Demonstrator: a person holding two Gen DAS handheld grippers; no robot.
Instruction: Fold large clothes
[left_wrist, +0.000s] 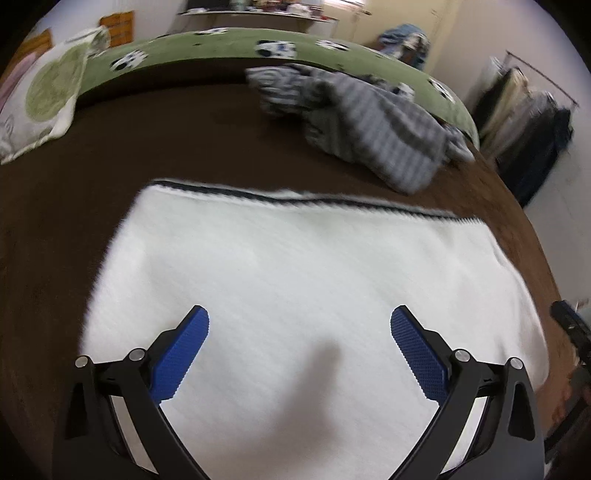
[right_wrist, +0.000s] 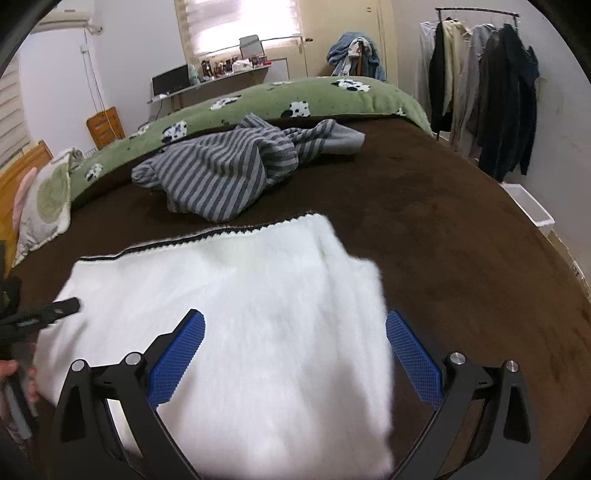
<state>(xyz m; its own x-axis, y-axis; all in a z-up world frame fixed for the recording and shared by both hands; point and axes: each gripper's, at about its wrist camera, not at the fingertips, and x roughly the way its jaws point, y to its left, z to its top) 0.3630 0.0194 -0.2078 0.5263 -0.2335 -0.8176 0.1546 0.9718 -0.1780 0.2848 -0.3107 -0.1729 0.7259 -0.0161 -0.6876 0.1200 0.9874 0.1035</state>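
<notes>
A white fluffy garment (left_wrist: 295, 280) with a dark knitted edge lies flat in a folded rectangle on the brown bed cover (left_wrist: 66, 229). My left gripper (left_wrist: 300, 325) hovers over its near part, open, with nothing between the blue pads (left_wrist: 184, 350). In the right wrist view the same white garment (right_wrist: 240, 317) fills the foreground. My right gripper (right_wrist: 294, 328) is open above its right side, one blue pad (right_wrist: 413, 354) just past the garment's right edge. The other gripper's dark tip (right_wrist: 48, 312) shows at the left. A crumpled grey striped garment (right_wrist: 229, 173) lies farther back on the bed.
A green cow-print blanket (right_wrist: 303, 99) is bunched along the far side of the bed, with a pillow (right_wrist: 44, 199) at the left. A clothes rack (right_wrist: 491, 92) with hanging coats stands to the right, a white bin (right_wrist: 532, 206) beneath it. A hand (right_wrist: 14, 380) is at the left edge.
</notes>
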